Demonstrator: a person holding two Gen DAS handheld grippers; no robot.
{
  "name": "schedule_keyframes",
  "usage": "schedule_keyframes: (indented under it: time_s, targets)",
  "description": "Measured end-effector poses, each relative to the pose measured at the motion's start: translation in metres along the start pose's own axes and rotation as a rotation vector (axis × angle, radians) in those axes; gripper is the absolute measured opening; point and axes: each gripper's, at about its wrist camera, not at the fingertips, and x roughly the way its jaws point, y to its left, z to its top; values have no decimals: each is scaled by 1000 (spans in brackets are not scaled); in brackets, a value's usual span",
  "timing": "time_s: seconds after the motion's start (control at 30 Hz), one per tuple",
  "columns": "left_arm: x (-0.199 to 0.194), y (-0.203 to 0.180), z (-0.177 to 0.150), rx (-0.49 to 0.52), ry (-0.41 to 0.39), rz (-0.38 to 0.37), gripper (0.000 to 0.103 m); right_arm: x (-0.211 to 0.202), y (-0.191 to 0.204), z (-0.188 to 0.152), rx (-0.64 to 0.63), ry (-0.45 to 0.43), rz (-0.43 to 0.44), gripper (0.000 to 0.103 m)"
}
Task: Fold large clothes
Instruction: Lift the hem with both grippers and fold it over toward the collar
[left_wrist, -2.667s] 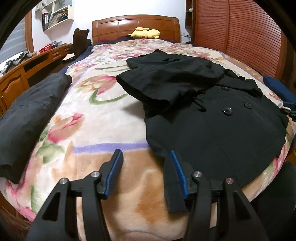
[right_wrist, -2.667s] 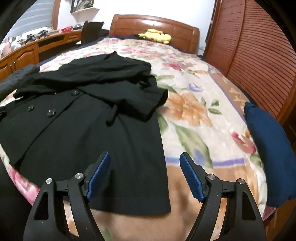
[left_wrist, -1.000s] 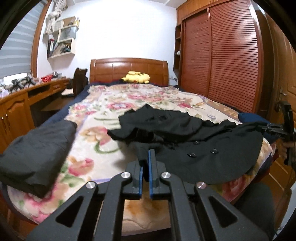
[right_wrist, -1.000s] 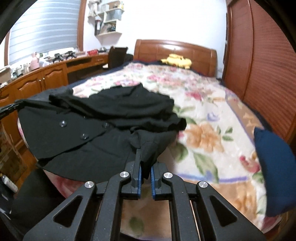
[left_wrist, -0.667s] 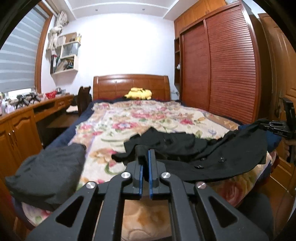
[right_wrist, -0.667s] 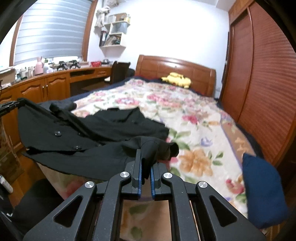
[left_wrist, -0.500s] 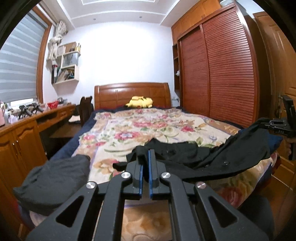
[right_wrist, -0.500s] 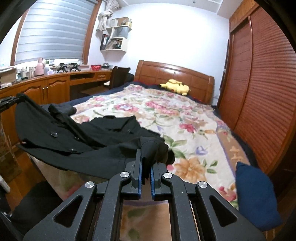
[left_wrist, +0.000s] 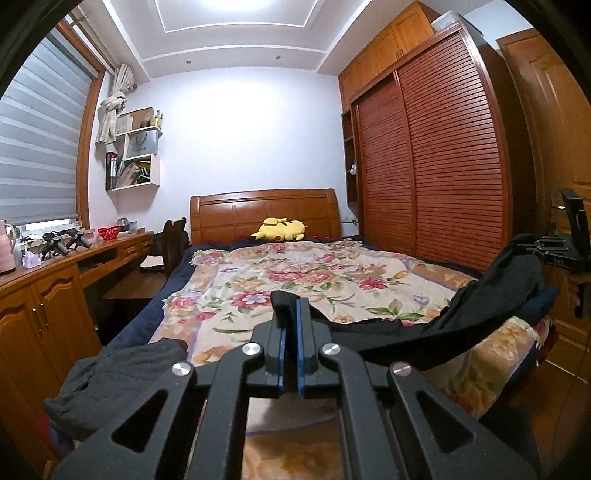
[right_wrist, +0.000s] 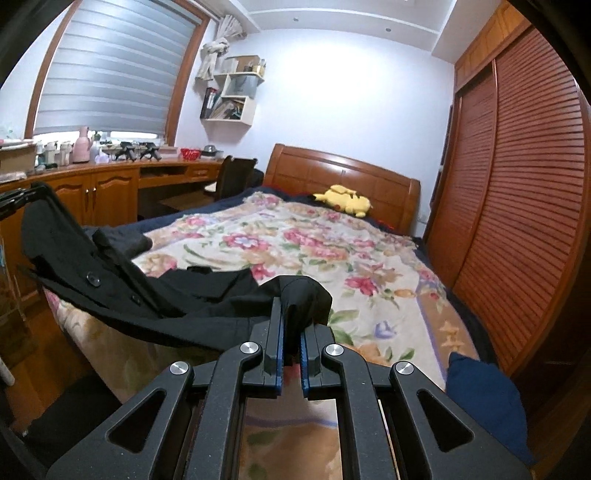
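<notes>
Both claws, left (left_wrist: 290, 345) and right (right_wrist: 291, 350), are clamped on the coat's (right_wrist: 199, 299) hem corners above the bed's (right_wrist: 369, 273) foot edge, likely for folding it toward the collar.

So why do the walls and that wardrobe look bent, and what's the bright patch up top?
Left wrist view: the fisheye lens bows the wardrobe outward and darkens the corners; the ceiling light glares white. Right wrist view: same bending on the window blinds; the black coat loses detail in shadow.
</notes>
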Motion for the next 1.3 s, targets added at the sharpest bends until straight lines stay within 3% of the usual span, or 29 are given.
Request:
schedule_keyframes:
  time_s: [0.17,0.4,0.77,0.97,1.3]
  targets:
    - [44,11,-26,-1,101,24,1,39,3,-9,0,60,-3,4]
    - [120,26,-84,-42,256,34,1,122,12,-54,6,200,24,4]
    - [228,44,-122,-28,383,56,1,230,10,-95,23,307,48,4]
    - [281,59,-115,-25,382,79,1,281,1,-84,34,304,51,4]
    - [369,86,-80,-1,373,153,1,368,-29,-35,38,251,11,4]
